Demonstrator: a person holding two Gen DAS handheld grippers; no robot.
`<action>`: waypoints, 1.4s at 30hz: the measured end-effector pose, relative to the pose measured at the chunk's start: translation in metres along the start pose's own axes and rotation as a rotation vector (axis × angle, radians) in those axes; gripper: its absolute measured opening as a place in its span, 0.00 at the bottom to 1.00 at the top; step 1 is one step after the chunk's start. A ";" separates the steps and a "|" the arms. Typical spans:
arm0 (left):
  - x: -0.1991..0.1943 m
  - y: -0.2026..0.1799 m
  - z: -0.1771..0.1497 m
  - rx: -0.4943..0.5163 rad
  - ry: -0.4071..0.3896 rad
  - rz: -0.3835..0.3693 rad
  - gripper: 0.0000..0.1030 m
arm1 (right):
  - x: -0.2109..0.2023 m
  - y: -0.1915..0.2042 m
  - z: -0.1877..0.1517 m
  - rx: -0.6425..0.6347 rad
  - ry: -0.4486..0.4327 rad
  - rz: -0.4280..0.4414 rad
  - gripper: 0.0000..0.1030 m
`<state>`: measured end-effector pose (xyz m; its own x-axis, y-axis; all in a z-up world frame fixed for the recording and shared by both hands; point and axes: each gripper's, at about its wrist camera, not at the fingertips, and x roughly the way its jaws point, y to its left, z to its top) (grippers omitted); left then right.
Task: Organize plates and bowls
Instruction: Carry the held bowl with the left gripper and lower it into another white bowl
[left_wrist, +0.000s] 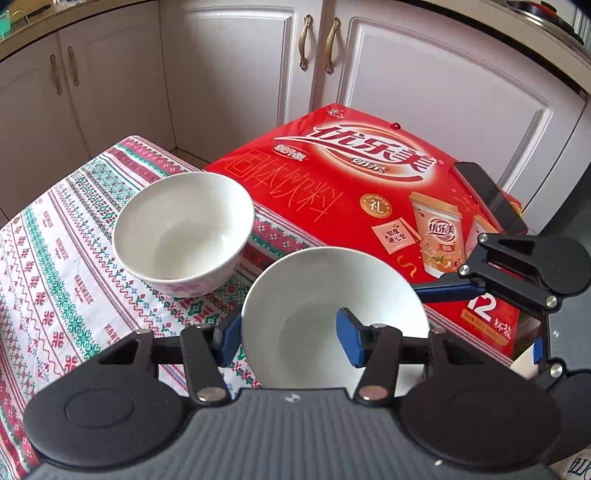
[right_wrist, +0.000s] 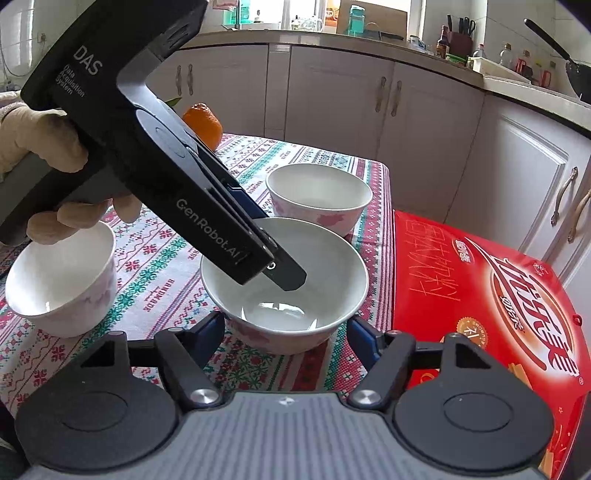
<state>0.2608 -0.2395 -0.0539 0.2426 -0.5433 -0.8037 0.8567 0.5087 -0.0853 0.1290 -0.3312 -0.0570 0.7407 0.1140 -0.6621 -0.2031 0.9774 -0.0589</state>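
On the tablecloth (right_wrist: 155, 280), nearest, both grippers are working the middle bowl (right_wrist: 284, 280): left gripper (left_wrist: 291, 338) is pinching its rim, right gripper (right_wrist: 286, 334) is straddling the body, contact unclear. Nothing is nested yet, I'd say; small bowl (right_wrist: 62, 280) and far bowl (right_wrist: 319, 192) are waiting apart. Red box (right_wrist: 480, 295) alongside.

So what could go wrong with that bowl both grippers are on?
The left hand-held gripper pinches only the rim of the middle bowl, so the smooth bowl might slip or tilt when lifted. The right hand-held gripper hugs its sides too; pulling different ways could tip it. The far bowl sits close and might get bumped.
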 end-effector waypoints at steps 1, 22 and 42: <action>-0.003 -0.001 -0.001 0.001 -0.005 0.000 0.52 | -0.002 0.001 0.001 -0.002 -0.001 0.001 0.75; -0.079 -0.008 -0.034 -0.041 -0.090 0.062 0.52 | -0.046 0.044 0.020 -0.087 -0.042 0.068 0.75; -0.139 0.009 -0.092 -0.121 -0.146 0.169 0.52 | -0.054 0.107 0.032 -0.193 -0.060 0.170 0.75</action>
<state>0.1927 -0.0984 0.0027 0.4480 -0.5299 -0.7201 0.7398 0.6719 -0.0342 0.0879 -0.2268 -0.0033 0.7206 0.2900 -0.6298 -0.4423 0.8918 -0.0955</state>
